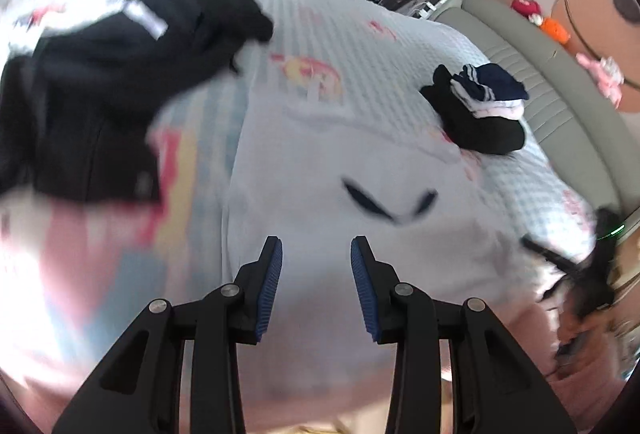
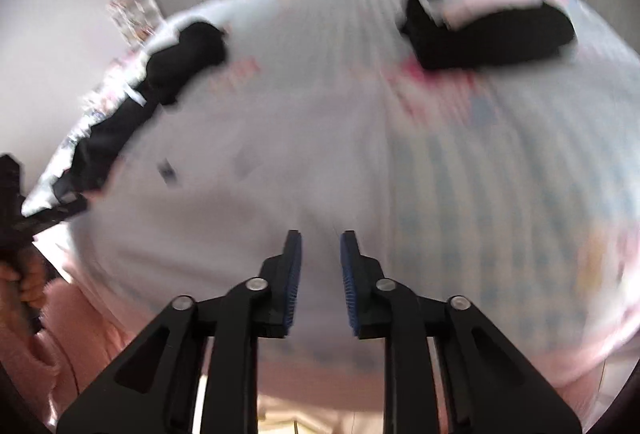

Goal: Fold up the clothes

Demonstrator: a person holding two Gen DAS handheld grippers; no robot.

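Two grippers are hovering over a bed (image 1: 360,46) where a white shirt (image 1: 320,194) is lying spread flat, its dark curved logo (image 1: 390,202) facing up. The left gripper (image 1: 316,258) is standing with its jaws wide apart, released and grasping nothing, blue pads (image 1: 272,286) poised above the near part of the shirt; whether the tips are touching the cloth cannot be told from the blurred view. The right gripper (image 2: 320,254) is holding its jaws apart by a narrower gap, also empty, its pads (image 2: 294,274) above the same white shirt (image 2: 224,202) near the front edge.

Three lots of clothing are showing on the bed. One is the white shirt in the middle. One is a loose black garment (image 1: 100,82) with a pale label, lying crumpled on the left side of the bed, just beside the shirt in the right wrist view (image 2: 132,114). One is a small stack of folded clothes (image 1: 480,106) on the far right, near the padded headboard (image 1: 532,82): a black piece at the bottom, with white and navy striped pieces on top; the exact count within the stack cannot be told. The same stack (image 2: 488,26) is appearing blurred in the right wrist view.

The bed cover is pale, checked, and printed with pink and yellow figures. Several soft toys (image 1: 528,8) are sitting along the headboard.
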